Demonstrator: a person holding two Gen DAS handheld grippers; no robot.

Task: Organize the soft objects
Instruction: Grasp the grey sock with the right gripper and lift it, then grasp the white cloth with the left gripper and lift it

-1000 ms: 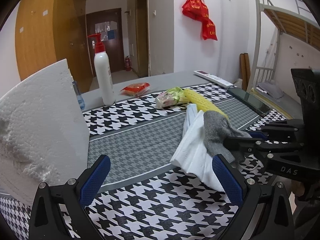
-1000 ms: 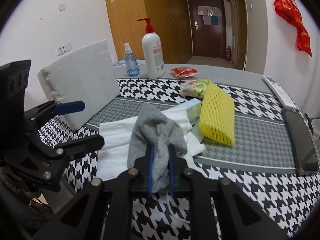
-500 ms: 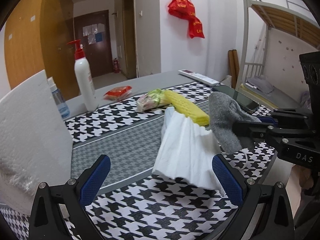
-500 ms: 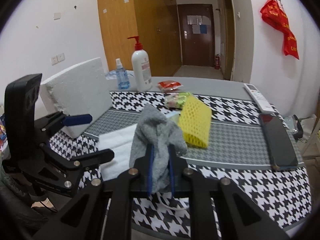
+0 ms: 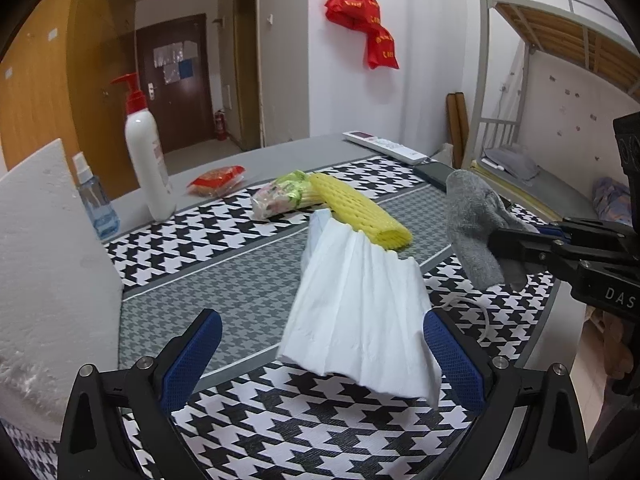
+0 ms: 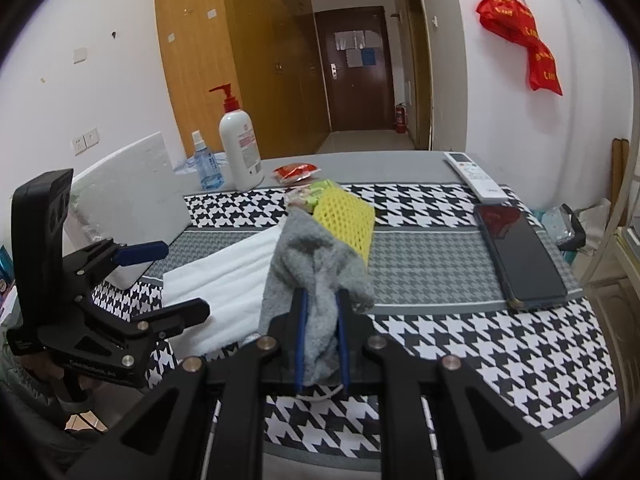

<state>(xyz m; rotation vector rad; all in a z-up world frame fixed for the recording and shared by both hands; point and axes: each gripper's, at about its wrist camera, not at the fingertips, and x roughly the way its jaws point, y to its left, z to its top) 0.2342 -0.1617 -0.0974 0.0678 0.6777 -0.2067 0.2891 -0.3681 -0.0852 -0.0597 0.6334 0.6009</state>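
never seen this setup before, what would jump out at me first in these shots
First, the grey sock, pinched in the shut right hand-held gripper and held up above the near edge of the houndstooth table cloth. Next, the white pleated tissue lying in front of the open left hand-held gripper, with the yellow foam net just behind it. The tall white pump bottle with its red top stands at the far left of the table.

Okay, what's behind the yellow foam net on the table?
Behind the yellow foam net a green-and-pink snack packet pokes out, touching it. Farther back lies a red packet. How much of the snack packet the net covers can't be seen.
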